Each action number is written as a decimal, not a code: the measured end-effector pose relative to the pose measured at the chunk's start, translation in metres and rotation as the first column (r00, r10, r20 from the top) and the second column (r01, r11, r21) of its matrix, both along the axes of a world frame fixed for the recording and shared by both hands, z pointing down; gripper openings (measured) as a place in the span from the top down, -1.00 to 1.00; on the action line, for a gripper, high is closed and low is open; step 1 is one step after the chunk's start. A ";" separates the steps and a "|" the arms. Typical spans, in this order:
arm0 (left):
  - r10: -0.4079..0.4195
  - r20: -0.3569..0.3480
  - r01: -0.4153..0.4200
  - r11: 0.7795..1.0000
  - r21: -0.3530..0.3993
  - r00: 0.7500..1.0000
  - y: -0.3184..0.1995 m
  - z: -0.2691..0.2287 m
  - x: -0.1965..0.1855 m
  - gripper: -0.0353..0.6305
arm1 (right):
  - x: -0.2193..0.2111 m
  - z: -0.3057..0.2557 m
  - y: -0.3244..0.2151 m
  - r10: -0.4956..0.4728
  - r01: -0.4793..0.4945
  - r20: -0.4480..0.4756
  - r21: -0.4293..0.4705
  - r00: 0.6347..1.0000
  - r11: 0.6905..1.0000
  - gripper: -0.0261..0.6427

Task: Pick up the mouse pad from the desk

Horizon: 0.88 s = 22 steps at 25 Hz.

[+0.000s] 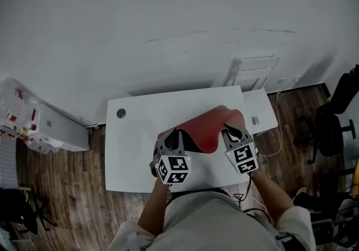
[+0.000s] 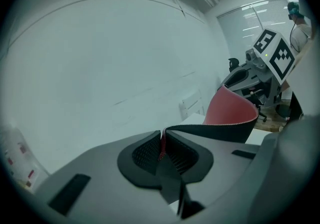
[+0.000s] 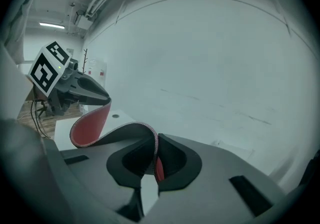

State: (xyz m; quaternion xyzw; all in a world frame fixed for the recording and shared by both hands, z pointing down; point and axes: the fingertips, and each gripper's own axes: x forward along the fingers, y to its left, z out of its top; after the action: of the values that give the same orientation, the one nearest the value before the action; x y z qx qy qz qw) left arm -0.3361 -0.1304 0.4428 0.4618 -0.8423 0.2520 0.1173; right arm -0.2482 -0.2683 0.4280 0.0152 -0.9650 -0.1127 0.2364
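The red mouse pad (image 1: 210, 126) with a black underside hangs bowed above the white desk (image 1: 132, 149), held at both near corners. My left gripper (image 1: 178, 139) is shut on its left corner, and the thin edge of the mouse pad (image 2: 231, 109) runs pinched between the left gripper's (image 2: 162, 143) pads. My right gripper (image 1: 231, 131) is shut on the right corner. In the right gripper view the mouse pad (image 3: 90, 125) curls away from the right gripper (image 3: 156, 154) toward the other gripper.
A small round grommet (image 1: 121, 113) sits in the desk's far left part. A white side unit (image 1: 263, 111) stands at the desk's right, a black office chair (image 1: 334, 126) beyond it. Clear bins (image 1: 25, 115) stand on the floor at the left.
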 end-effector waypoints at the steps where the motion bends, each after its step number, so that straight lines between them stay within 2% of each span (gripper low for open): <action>1: 0.001 0.015 -0.001 1.000 0.006 1.000 0.000 -0.006 -0.003 0.78 | -0.004 -0.007 0.002 -0.002 0.002 0.015 0.006 1.000 1.000 0.77; 4: -0.007 0.051 0.005 0.999 0.037 0.999 0.003 -0.027 -0.016 0.78 | -0.016 -0.027 0.004 0.014 -0.014 0.060 0.009 0.998 1.000 0.77; 6: -0.018 0.046 0.014 0.996 0.085 0.999 0.005 -0.042 -0.023 0.77 | -0.022 -0.040 0.004 0.032 -0.032 0.091 0.004 0.995 0.999 0.77; 9: -0.030 0.035 0.024 0.987 0.161 0.999 0.007 -0.064 -0.027 0.78 | -0.030 -0.057 0.009 0.041 -0.042 0.132 0.001 0.990 0.999 0.77; 15: -0.053 0.059 0.036 0.965 0.260 0.997 0.015 -0.103 -0.033 0.78 | -0.043 -0.089 0.032 0.041 -0.041 0.203 -0.007 0.978 0.999 0.77; 22: 0.006 0.083 -0.035 0.936 0.350 0.997 0.034 -0.154 -0.018 0.78 | -0.039 -0.133 0.061 0.027 -0.030 0.289 0.007 0.957 1.000 0.77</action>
State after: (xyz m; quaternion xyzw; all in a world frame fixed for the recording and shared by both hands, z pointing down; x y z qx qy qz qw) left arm -0.3545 -0.0964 0.2889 0.4736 -0.8729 0.1174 -0.0038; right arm -0.2872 -0.2073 0.2946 0.0468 -0.9882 -0.1115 0.0945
